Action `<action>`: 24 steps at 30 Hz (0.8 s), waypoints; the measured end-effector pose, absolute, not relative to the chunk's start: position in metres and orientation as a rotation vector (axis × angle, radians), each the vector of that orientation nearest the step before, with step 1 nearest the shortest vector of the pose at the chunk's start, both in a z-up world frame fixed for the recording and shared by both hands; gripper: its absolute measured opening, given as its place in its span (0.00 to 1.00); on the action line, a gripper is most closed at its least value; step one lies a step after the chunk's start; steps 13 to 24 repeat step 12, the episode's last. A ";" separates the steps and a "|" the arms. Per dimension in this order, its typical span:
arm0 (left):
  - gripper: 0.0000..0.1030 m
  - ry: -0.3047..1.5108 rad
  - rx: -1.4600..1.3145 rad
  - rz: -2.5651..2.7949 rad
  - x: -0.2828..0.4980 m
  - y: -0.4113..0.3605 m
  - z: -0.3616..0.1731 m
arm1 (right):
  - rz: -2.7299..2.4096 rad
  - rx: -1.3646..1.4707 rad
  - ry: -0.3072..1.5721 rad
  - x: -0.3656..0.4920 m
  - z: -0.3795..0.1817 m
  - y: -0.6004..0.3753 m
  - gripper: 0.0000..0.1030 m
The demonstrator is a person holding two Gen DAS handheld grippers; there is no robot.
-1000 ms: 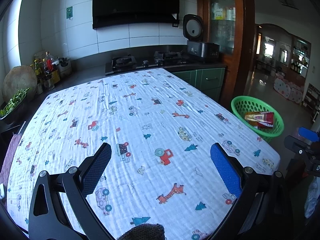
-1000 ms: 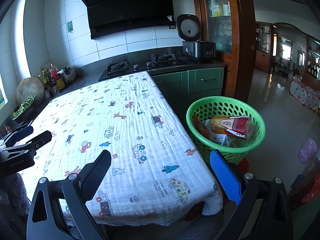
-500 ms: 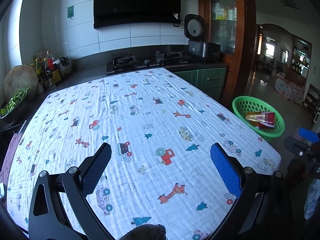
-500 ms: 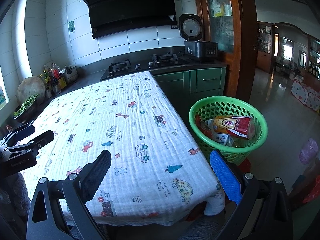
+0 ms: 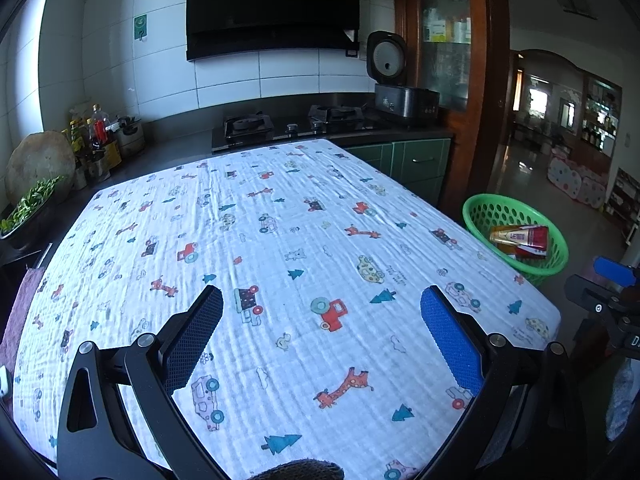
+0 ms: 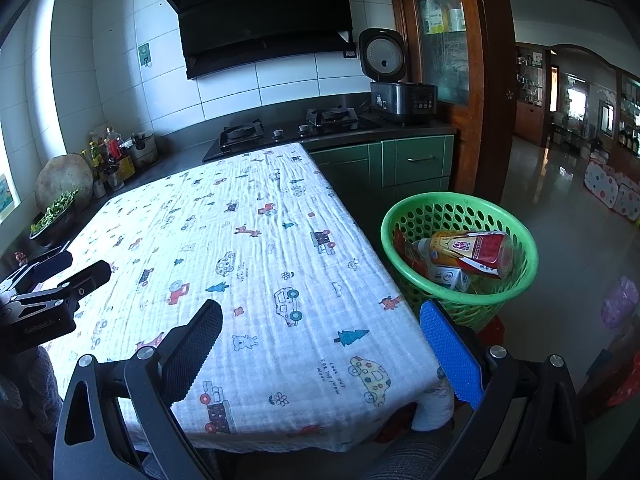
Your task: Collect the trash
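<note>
A green plastic basket (image 6: 520, 236) stands on the floor at the table's right side and holds a drink bottle (image 6: 466, 248), a small carton (image 6: 450, 278) and a red wrapper. The basket also shows in the left wrist view (image 5: 476, 210). My left gripper (image 5: 322, 340) is open and empty above the near part of the patterned tablecloth (image 5: 280, 240). My right gripper (image 6: 320, 348) is open and empty above the table's near right corner, left of the basket. No loose trash shows on the cloth.
A dark counter with a gas hob (image 6: 288, 130) and a rice cooker (image 6: 396, 80) runs behind the table. Bottles (image 5: 96, 140) and a bowl of greens (image 5: 28, 204) stand at the left. Green cabinets (image 6: 416, 164) and a wooden cupboard stand behind the basket.
Both views have drifted slightly; the table and basket sit a little differently in frame. Both grippers stay open and empty.
</note>
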State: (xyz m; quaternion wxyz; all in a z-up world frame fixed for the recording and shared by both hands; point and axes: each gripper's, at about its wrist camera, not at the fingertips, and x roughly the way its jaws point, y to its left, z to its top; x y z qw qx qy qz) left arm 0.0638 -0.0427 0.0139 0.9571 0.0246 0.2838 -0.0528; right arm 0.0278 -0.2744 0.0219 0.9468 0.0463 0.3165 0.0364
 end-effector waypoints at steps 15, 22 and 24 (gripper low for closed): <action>0.95 0.575 0.039 -0.077 0.064 -0.038 0.015 | 0.078 0.105 0.641 0.028 0.023 -0.274 0.93; 0.95 0.575 0.039 -0.077 0.064 -0.038 0.015 | 0.078 0.105 0.641 0.028 0.023 -0.274 0.93; 0.95 0.575 0.039 -0.077 0.064 -0.038 0.015 | 0.078 0.105 0.641 0.028 0.023 -0.274 0.93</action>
